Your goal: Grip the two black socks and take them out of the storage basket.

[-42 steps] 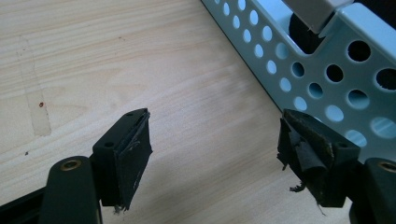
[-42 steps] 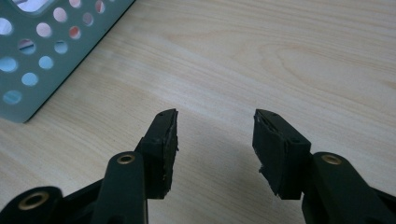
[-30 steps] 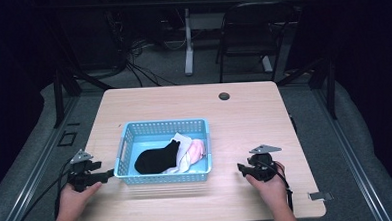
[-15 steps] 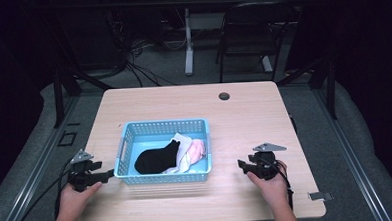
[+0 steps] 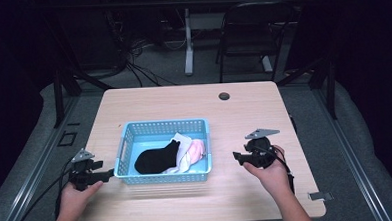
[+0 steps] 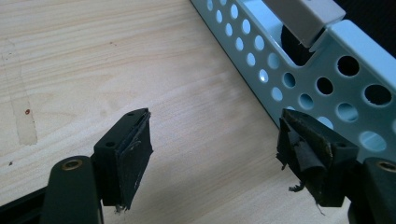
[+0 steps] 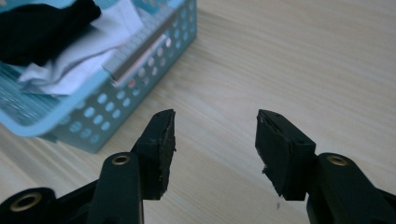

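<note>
At the near left corner of the desk (image 5: 148, 100), the person's left hand (image 5: 74, 200) holds the left hand-held gripper (image 5: 105, 174), which points toward the left end of the basket (image 5: 163, 178). In the left gripper view the left hand-held gripper (image 6: 212, 151) has its jaws wide apart with nothing between them; bare wood shows in the gap, and the right jaw sits just beside the holed wall of the basket (image 6: 322, 70), though contact cannot be judged. A cable trails from this gripper off the left edge of the desk.

The light blue basket stands in the middle of the desk, closer to the near edge than the far one. Inside it lie a black cloth (image 5: 156, 159) toward the left, a white cloth (image 5: 182, 152) partly under and beside it, and a pink cloth (image 5: 197, 149) against the right end.

Right of the basket, near the right edge of the desk, the right hand (image 5: 272, 173) holds the right hand-held gripper (image 5: 236, 157), aimed at the basket's right end and apart from it. In the right gripper view the right hand-held gripper (image 7: 215, 140) is also spread open and empty above the wood, with the basket (image 7: 88, 116), the black cloth (image 7: 42, 28) and the white cloth (image 7: 88, 51) ahead to its left.

A small dark round cap (image 5: 224, 95) sits near the far edge of the desk, right of centre
</note>
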Demonstrator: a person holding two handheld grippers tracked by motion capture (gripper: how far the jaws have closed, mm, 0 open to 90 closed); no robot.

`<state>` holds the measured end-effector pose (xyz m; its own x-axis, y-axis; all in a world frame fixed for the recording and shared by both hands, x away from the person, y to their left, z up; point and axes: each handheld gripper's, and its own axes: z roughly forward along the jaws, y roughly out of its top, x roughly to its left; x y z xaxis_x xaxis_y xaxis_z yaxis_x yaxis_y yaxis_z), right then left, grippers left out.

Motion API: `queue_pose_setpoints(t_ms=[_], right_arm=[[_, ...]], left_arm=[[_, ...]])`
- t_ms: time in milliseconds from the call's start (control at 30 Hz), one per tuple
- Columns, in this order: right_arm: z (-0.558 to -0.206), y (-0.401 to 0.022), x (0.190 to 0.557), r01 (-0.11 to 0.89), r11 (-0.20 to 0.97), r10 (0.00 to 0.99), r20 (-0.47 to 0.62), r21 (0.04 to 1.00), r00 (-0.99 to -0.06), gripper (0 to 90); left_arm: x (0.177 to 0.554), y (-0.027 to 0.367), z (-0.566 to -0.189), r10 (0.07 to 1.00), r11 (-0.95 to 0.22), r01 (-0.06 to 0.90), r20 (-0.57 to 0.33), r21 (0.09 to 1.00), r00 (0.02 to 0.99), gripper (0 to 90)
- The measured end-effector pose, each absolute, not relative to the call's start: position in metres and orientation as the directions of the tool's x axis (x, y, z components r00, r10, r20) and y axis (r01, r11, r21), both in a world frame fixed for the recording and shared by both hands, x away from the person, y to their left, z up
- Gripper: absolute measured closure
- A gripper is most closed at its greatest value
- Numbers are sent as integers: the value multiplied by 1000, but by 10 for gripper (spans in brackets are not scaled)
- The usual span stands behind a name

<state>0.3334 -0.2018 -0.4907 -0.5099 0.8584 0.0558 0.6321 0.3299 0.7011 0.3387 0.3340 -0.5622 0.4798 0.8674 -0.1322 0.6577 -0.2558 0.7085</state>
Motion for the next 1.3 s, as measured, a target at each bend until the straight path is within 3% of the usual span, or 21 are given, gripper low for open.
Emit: queue_pose_setpoints(t_ms=[233, 533, 1300], right_arm=[[-467, -184, 340, 617, 370, 828, 54, 695, -558, 489], [-453, -148, 367, 654, 447, 792, 70, 610, -607, 559], [-463, -49, 412, 653, 461, 738, 149, 601, -659, 595]], left_arm=[[339, 334, -562, 866, -261, 659, -130, 706, 483, 263], [339, 333, -562, 866, -261, 657, -129, 708, 483, 263], [340, 334, -562, 864, -269, 656, -125, 705, 488, 263]])
